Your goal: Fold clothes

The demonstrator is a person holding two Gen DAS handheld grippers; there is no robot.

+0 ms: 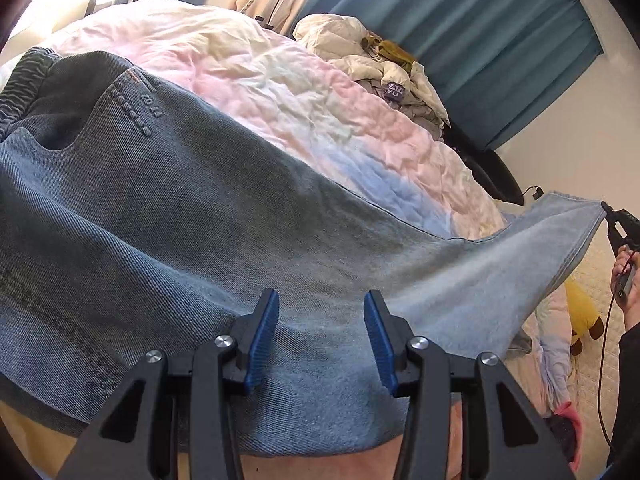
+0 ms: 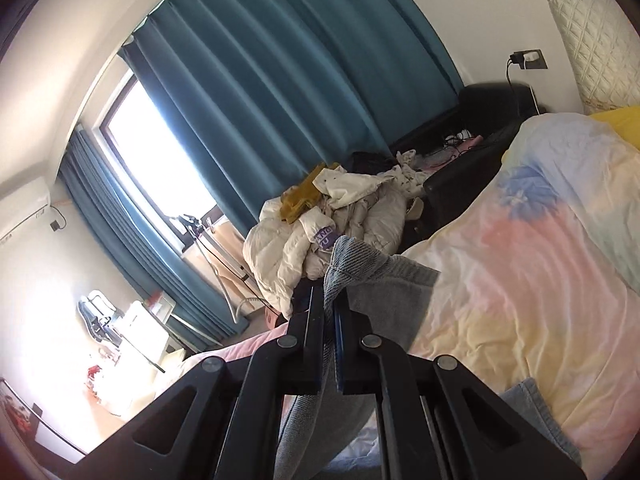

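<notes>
Left gripper [image 1: 322, 334]: jaws spread, hovering over the jeans [image 1: 168, 216], lower centre.
Right gripper [image 2: 329, 312]: pinching the jeans' hem, centre frame.

The jeans [image 1: 200, 216] run off the left wrist view at nine o'clock, so the rest of the waistband cannot be seen, and their near hem lies hidden under the left gripper [image 1: 320, 336] at six o'clock. At three o'clock the right gripper [image 1: 614, 224] is cut by the edge, with only its tip and part of the person's hand [image 1: 624, 276] showing. The yellow soft toy [image 1: 586, 316] is half covered by denim. In the right wrist view, the pinched trouser leg [image 2: 356, 260] hides the clothes pile [image 2: 320, 224] behind it; the purple label [image 2: 325, 237] there is too small to read fully. The window [image 2: 160, 148] at ten o'clock is blown out white.
</notes>
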